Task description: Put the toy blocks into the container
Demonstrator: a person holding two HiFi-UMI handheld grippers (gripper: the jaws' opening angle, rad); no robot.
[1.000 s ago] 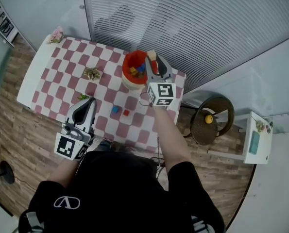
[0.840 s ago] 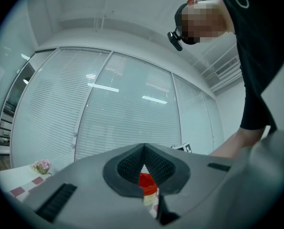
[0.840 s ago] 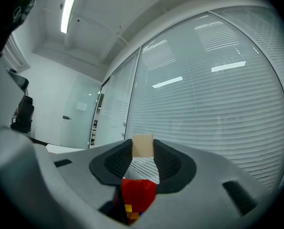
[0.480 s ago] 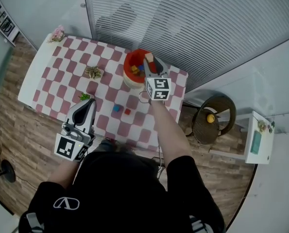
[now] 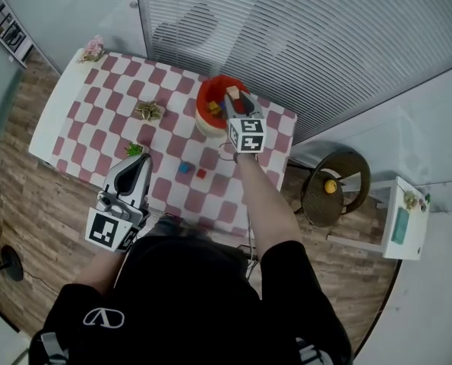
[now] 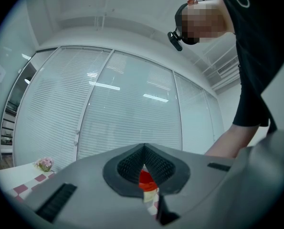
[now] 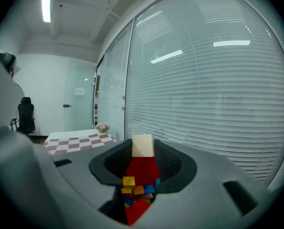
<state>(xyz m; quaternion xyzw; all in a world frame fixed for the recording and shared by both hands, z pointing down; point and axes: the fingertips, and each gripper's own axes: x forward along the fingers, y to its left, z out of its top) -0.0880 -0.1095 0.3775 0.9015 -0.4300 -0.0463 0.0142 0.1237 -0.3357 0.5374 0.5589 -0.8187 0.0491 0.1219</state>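
Note:
The red container (image 5: 210, 97) stands at the far right of the checkered table (image 5: 96, 128), with several coloured blocks (image 7: 134, 187) inside. My right gripper (image 5: 232, 96) hangs over its rim, shut on a pale wooden block (image 5: 232, 92) that shows between the pads in the right gripper view (image 7: 142, 145). A blue block (image 5: 184, 168) and a red block (image 5: 201, 173) lie on the table near the front. My left gripper (image 5: 140, 163) rests by the table's front edge with its jaws shut and nothing in them. In the left gripper view the container (image 6: 145, 179) shows below the touching tips.
A brown toy (image 5: 146, 111) and a green one (image 5: 133, 150) lie on the left half of the table, a small flower pot (image 5: 94, 49) at its far left corner. A round stool (image 5: 332, 187) and a white side table (image 5: 402, 215) stand to the right. Blinds close off the back.
My right gripper has sunk with the pale block, down to the red container's rim. The left gripper has stayed where it was.

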